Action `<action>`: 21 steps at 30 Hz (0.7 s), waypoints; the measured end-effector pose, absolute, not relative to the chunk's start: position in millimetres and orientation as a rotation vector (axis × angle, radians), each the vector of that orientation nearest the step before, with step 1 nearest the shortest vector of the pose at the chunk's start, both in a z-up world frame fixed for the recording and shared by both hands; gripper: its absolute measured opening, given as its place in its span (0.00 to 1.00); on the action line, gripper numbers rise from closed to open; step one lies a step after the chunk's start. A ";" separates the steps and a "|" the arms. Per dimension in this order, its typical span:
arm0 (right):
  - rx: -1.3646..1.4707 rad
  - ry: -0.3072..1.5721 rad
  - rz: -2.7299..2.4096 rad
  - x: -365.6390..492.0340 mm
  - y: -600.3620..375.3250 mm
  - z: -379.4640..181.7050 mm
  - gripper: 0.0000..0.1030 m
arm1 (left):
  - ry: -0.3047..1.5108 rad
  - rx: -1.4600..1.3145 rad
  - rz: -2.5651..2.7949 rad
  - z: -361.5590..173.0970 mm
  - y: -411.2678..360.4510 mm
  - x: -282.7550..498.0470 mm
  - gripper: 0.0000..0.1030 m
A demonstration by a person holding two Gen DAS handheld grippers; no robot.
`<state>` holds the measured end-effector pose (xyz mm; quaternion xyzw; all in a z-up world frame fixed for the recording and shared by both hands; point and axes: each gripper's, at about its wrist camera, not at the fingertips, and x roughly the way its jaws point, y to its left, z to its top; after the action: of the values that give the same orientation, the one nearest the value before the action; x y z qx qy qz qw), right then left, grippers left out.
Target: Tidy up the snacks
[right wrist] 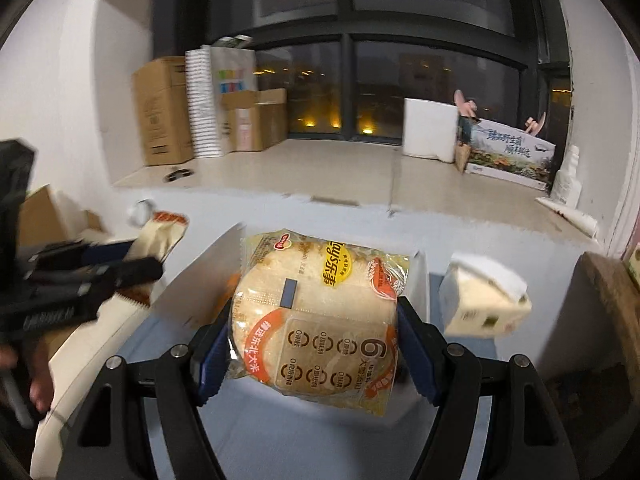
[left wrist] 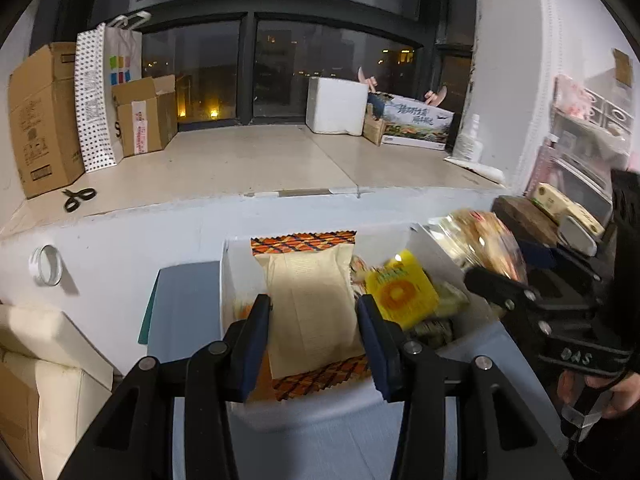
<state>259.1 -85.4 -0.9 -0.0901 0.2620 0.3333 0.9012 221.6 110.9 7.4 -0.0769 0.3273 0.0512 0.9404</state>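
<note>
My left gripper (left wrist: 314, 304) is shut on a beige snack packet (left wrist: 308, 276) with orange patterned ends, held above a white box (left wrist: 225, 280). In the box lie a yellow packet (left wrist: 402, 290) and other snacks. My right gripper (right wrist: 316, 308) is shut on a clear bag of round rice crackers (right wrist: 316, 276), lifted over the blue-grey table (right wrist: 280, 440). In the left wrist view that bag (left wrist: 480, 240) hangs right of the box. The right wrist view shows the beige packet (right wrist: 160, 236) at left, blurred.
The window ledge (left wrist: 248, 168) behind holds cardboard boxes (left wrist: 44, 120), scissors (left wrist: 78, 199) and a white foam box (left wrist: 336, 106). A tape roll (left wrist: 48, 266) hangs on the wall below. A tissue pack (right wrist: 484, 300) lies right of the box. A hand (left wrist: 600, 392) grips the right tool.
</note>
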 end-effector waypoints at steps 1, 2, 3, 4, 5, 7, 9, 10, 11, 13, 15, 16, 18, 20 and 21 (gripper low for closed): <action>-0.183 0.549 0.685 270.2 -79.4 -0.4 0.76 | 0.681 -0.160 0.112 4.3 115.3 235.6 0.47; -0.185 0.559 0.681 283.0 -71.5 -0.3 0.76 | 0.690 -0.161 0.115 1.4 115.6 241.4 0.47; -0.179 0.574 0.680 297.1 -63.9 -1.3 0.76 | 0.702 -0.158 0.123 -2.2 117.8 249.9 0.49; -0.173 0.600 0.676 311.1 -57.2 -3.9 0.76 | 0.718 -0.152 0.128 -6.8 119.2 256.8 0.51; -0.160 0.619 0.671 321.0 -53.8 -7.4 0.78 | 0.738 -0.147 0.131 -12.1 121.0 264.7 0.65; -0.137 0.645 0.636 337.4 -49.6 -13.0 0.90 | 0.765 -0.119 0.158 -21.3 121.5 271.1 0.99; -0.150 0.677 0.596 347.5 -46.8 -18.1 0.97 | 0.747 -0.124 0.129 -28.2 121.2 267.0 1.00; -0.155 0.698 0.587 351.5 -45.1 -22.1 0.99 | 0.751 -0.129 0.117 -31.2 120.9 265.7 1.00; -0.151 0.708 0.604 351.8 -45.5 -24.1 1.00 | 0.754 -0.124 0.121 -33.2 119.3 264.0 1.00; -0.139 0.709 0.629 349.0 -47.3 -26.9 1.00 | 0.753 -0.101 0.142 -33.2 114.7 260.4 1.00; -0.138 0.714 0.636 343.9 -49.5 -29.7 1.00 | 0.740 -0.079 0.177 -28.5 109.2 254.0 1.00; -0.132 0.709 0.639 340.1 -52.0 -29.9 1.00 | 0.728 -0.069 0.191 -24.9 106.1 248.9 1.00; -0.138 0.705 0.641 334.9 -53.4 -27.0 1.00 | 0.703 -0.074 0.196 -17.4 101.9 238.3 1.00; -0.164 0.680 0.601 327.2 -56.4 -22.9 1.00 | 0.676 -0.086 0.176 -7.0 97.0 224.9 1.00; -0.171 0.658 0.598 320.2 -59.3 -19.3 1.00 | 0.658 -0.086 0.184 -1.3 94.7 217.8 1.00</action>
<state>320.2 -59.3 -19.3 -0.0826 0.3179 0.2891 0.8992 217.8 94.7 -1.3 -0.0422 0.3226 0.0902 0.9413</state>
